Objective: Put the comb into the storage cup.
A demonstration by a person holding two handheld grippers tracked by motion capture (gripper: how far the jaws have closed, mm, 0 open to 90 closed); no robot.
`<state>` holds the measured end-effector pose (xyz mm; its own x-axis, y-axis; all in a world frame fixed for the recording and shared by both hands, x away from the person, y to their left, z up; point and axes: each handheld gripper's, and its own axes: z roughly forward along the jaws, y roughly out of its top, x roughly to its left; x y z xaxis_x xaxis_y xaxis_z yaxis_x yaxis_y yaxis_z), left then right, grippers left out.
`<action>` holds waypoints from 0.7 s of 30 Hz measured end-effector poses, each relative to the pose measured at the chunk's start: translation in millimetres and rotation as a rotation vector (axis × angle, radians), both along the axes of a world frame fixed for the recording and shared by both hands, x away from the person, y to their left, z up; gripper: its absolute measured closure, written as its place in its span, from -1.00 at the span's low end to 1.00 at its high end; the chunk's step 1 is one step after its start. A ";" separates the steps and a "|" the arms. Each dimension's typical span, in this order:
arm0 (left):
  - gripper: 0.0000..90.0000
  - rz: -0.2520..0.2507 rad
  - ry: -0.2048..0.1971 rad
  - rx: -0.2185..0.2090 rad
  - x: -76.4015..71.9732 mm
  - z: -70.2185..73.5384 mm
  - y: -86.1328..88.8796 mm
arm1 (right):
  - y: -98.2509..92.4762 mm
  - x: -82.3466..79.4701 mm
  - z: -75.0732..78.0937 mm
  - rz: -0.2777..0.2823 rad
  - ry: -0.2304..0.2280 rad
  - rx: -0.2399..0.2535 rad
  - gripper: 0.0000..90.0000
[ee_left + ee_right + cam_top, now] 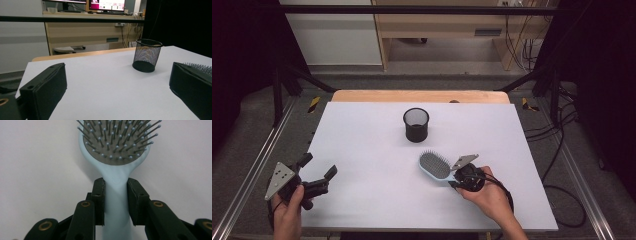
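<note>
A light blue hairbrush (435,167) lies bristles up on the white tabletop, right of the middle. My right gripper (456,177) is shut on its handle; in the right gripper view both black pads (99,195) press the sides of the hairbrush handle (116,195) just below the bristle head. A black mesh pen cup (416,124) stands upright behind the brush, nearer the table's far edge. My left gripper (319,171) rests at the front left of the table, open, with nothing between its jaws. From the left gripper view the pen cup (147,55) stands ahead to the right.
The white tabletop (362,150) has a wooden strip (419,96) along its far edge. Metal frame rails (257,160) run along both sides. Cables (562,165) trail on the floor to the right. A desk with monitors (105,5) stands beyond the table.
</note>
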<state>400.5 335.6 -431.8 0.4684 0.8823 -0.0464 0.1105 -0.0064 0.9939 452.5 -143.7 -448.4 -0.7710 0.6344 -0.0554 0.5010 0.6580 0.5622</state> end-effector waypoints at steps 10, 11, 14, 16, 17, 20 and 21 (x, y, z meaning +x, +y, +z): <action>-0.96 -0.077 0.028 -0.020 10.8 8.9 -35.1 | 24.0 7.4 -0.5 0.025 -0.025 0.084 0.55; -0.96 -0.087 0.031 -0.010 12.5 11.0 -39.4 | 27.0 8.6 -1.4 0.027 -0.026 0.088 0.55; -0.96 -0.105 0.037 0.021 18.0 17.8 -51.4 | 36.2 11.1 -3.7 0.028 -0.038 0.100 0.55; -0.96 -0.123 0.039 0.026 22.6 22.5 -59.7 | 42.0 11.3 -4.7 0.019 -0.049 0.115 0.55; -0.96 -0.132 0.044 0.031 25.0 24.7 -63.9 | 44.5 11.1 -4.6 0.020 -0.054 0.118 0.55; -0.96 -0.160 0.058 0.045 31.9 30.5 -76.6 | 51.2 11.6 -4.8 0.030 -0.064 0.125 0.55; -0.96 -0.165 0.063 0.052 34.1 32.0 -80.6 | 53.3 12.1 -5.0 0.031 -0.063 0.128 0.55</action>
<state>434.6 254.9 -399.8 0.6050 0.7954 -0.0362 0.1657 -0.0813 0.9828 464.6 -90.5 -453.4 -0.7876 0.6157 -0.0244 0.4429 0.5932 0.6723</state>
